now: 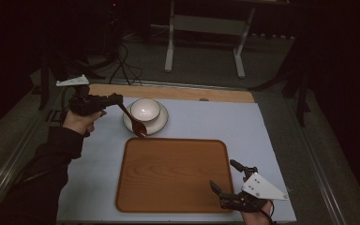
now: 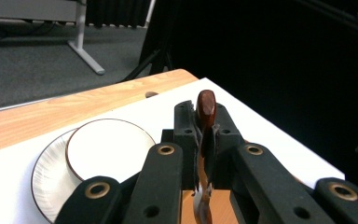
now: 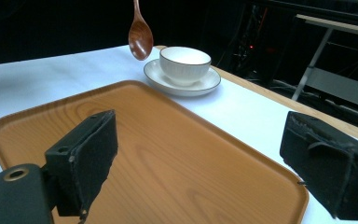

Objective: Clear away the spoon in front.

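My left gripper (image 1: 117,99) is shut on the handle of a dark brown wooden spoon (image 1: 133,120). The spoon hangs with its bowl down, in the air above the near rim of a white saucer (image 1: 162,123). A white bowl (image 1: 145,110) sits on that saucer. In the left gripper view the spoon handle (image 2: 206,106) sticks up between the closed jaws, with the bowl (image 2: 109,147) to the left. A wooden tray (image 1: 173,173) lies on the white table top in front. My right gripper (image 1: 225,174) stands open over the tray's near right corner, holding nothing. From there the spoon (image 3: 140,32) hangs beside the bowl (image 3: 185,61).
The white table top (image 1: 262,136) ends in a wooden strip (image 1: 178,92) at the far side. Beyond it, a white table frame (image 1: 206,28) stands on the dark floor, with cables at the far left.
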`<action>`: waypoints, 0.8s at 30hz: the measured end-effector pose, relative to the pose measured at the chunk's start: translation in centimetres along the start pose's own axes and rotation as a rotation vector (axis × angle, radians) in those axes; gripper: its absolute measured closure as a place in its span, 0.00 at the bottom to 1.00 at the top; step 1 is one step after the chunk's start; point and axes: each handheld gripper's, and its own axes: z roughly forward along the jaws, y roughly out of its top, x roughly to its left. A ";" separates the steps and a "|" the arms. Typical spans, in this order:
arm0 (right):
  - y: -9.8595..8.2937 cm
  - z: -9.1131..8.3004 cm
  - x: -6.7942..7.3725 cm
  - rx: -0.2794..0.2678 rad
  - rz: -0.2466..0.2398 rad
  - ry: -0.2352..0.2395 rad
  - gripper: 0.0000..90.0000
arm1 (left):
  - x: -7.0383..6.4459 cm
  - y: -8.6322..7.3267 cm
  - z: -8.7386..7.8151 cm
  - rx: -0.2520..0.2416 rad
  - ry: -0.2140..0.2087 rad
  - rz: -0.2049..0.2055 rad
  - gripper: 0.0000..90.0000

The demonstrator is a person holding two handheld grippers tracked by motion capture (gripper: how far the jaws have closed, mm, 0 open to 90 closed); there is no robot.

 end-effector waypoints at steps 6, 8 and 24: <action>0.0 0.0 0.0 -0.004 0.003 0.004 0.12 | -0.7 -0.1 -0.4 0.048 -0.047 0.052 0.94; 0.0 0.0 0.0 -0.004 0.003 0.005 0.12 | -0.9 -0.2 -0.5 0.069 -0.070 0.062 0.94; -0.1 0.0 0.0 -0.008 0.009 0.008 0.12 | -3.6 -1.0 0.2 0.181 -0.240 0.190 0.94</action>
